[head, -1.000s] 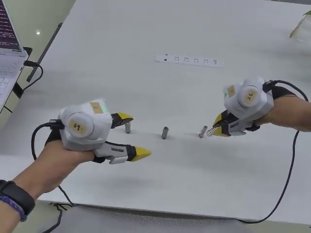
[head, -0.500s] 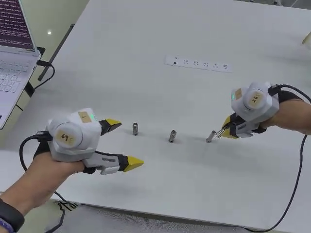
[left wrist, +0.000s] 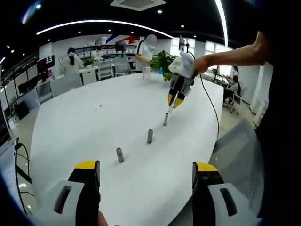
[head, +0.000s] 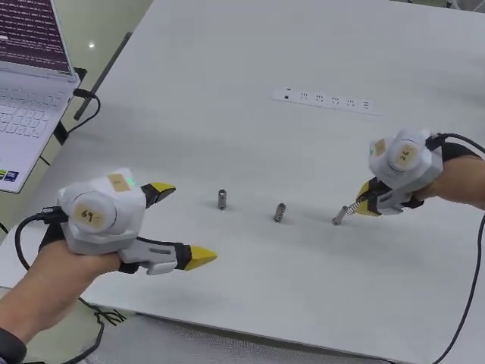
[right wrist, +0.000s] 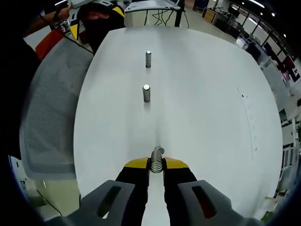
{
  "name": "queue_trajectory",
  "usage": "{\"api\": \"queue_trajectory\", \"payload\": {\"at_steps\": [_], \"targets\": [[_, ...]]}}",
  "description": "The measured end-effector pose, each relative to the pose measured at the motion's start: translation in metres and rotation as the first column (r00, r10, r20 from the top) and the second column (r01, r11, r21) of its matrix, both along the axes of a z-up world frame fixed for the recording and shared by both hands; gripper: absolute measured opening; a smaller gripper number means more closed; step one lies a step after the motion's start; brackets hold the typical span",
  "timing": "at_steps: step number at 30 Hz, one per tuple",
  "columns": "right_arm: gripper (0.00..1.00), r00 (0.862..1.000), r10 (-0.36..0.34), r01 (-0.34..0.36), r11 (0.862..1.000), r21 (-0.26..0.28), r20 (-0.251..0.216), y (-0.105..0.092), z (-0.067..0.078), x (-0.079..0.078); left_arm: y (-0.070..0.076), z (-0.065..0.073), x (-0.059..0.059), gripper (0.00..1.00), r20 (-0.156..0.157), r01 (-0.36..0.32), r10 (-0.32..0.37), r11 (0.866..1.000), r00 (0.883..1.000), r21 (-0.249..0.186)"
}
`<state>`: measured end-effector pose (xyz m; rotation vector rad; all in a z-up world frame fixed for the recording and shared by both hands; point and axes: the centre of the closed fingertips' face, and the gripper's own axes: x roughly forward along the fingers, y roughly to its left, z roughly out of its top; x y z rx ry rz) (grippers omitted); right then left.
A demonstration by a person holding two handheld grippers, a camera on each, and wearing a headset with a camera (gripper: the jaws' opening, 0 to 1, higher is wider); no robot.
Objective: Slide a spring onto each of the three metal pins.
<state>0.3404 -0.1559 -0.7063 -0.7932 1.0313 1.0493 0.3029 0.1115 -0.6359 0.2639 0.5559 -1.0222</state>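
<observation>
Silver wire spring (head: 350, 208) pinched in yellow-tipped right gripper (head: 362, 206), leaning on third metal pin (head: 338, 217).
Clearer in right gripper view: other two pins (right wrist: 146, 93), each already wearing one. Left gripper (head: 183, 221) spread wide, farther from nearest pin than a second ago.

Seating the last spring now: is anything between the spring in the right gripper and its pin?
Nothing visible: the coiled metal spring, held by the right gripper, points straight at the short grey metal pin close ahead.
</observation>
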Motion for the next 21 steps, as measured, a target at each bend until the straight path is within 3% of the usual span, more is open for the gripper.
{"api": "queue_trajectory", "payload": {"at_steps": [9,21], "targets": [[0.09,1.0,0.01,-0.01,1.0,-0.012,-0.01,0.001,-0.003,0.004,0.013,0.0,0.004,0.81,-0.002,-0.033,0.033,0.999,0.999,0.008],[0.09,0.999,0.026,-0.027,0.999,-0.028,-0.021,0.003,-0.008,0.008,0.018,-0.001,0.002,0.79,-0.009,-0.047,0.047,0.999,0.999,0.005]]}}
